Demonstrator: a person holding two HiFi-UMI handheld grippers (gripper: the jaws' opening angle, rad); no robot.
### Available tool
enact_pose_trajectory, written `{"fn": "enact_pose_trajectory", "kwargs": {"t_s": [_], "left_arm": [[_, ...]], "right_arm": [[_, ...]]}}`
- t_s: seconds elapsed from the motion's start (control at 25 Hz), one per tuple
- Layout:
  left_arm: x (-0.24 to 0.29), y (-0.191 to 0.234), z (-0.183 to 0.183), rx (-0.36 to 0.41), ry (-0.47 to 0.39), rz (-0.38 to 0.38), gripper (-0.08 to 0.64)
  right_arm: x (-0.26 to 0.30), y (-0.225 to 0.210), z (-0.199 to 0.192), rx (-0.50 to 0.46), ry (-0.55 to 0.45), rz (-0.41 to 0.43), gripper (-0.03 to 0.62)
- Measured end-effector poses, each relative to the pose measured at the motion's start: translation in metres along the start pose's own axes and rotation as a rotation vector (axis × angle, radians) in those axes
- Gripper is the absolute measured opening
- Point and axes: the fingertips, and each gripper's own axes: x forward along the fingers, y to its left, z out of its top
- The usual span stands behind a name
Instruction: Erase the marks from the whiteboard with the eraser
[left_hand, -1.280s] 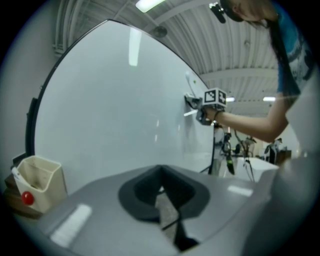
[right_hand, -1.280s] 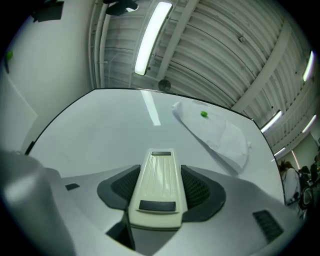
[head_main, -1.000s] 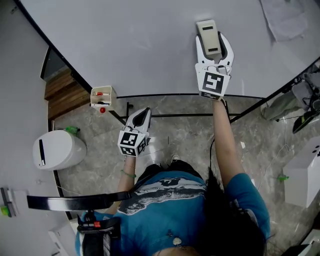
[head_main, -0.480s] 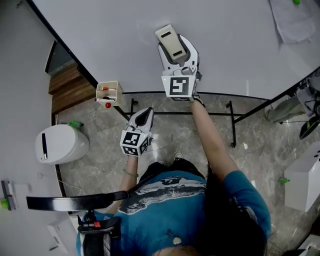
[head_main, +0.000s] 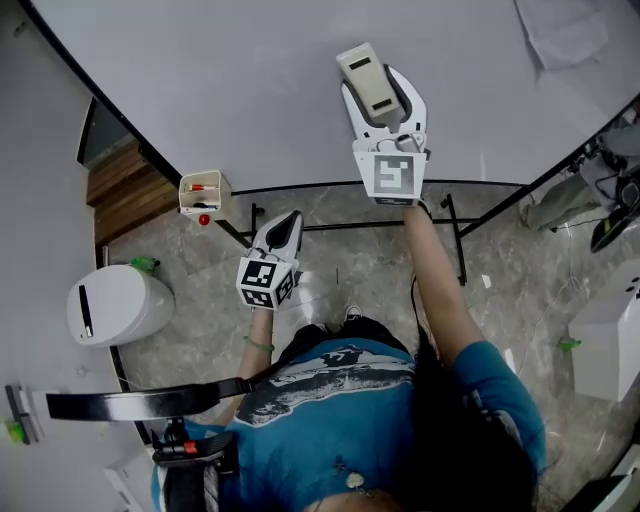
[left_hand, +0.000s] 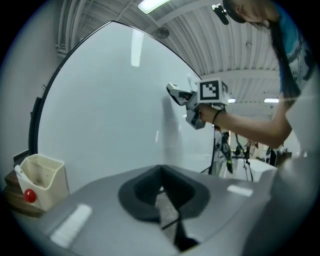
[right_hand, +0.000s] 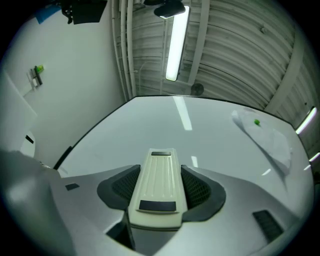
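Observation:
The whiteboard (head_main: 230, 80) fills the top of the head view, and I see no marks on its surface here. My right gripper (head_main: 383, 95) is raised against it, shut on the beige eraser (head_main: 368, 78). In the right gripper view the eraser (right_hand: 157, 185) lies lengthwise between the jaws, pointing at the board (right_hand: 200, 145). My left gripper (head_main: 283, 228) hangs lower, below the board's bottom edge, shut with nothing in it. The left gripper view shows its jaws closed together (left_hand: 162, 192), with the right gripper (left_hand: 195, 102) on the board (left_hand: 100, 110) beyond.
A small beige holder (head_main: 203, 192) with a red-capped marker hangs at the board's lower left corner (left_hand: 40, 177). A paper sheet (head_main: 570, 35) with a green magnet sits at the board's upper right (right_hand: 267, 137). The black stand frame (head_main: 340, 230) and a white bin (head_main: 115, 300) are on the floor.
The right gripper swept the eraser left across the board, then came back a little to the right. The left gripper has barely moved.

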Motion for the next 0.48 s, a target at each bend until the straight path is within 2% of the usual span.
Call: {"fn": "enact_pose_trajectory", "kwargs": {"t_s": [0.2,0.32,0.4,0.48], "left_arm": [[0.013,-0.019,-0.002,0.012,0.016,-0.059,0.003],[0.015,-0.028,-0.005,0.020,0.025,-0.083,0.003],[0.017,-0.029,-0.006,0.028,0.030,-0.090,0.003],[0.017,-0.028,-0.007,0.029,0.034,-0.088,0.003]], "right_arm": [[-0.036,-0.112,-0.033,0.055,0.097,-0.204,0.262],[-0.060,-0.170,-0.054,0.156,0.121,-0.331,0.262],[-0.069,-0.196,-0.067,0.228,0.138,-0.384,0.262],[-0.071,-0.207,-0.076,0.258,0.147,-0.400,0.262]]}}
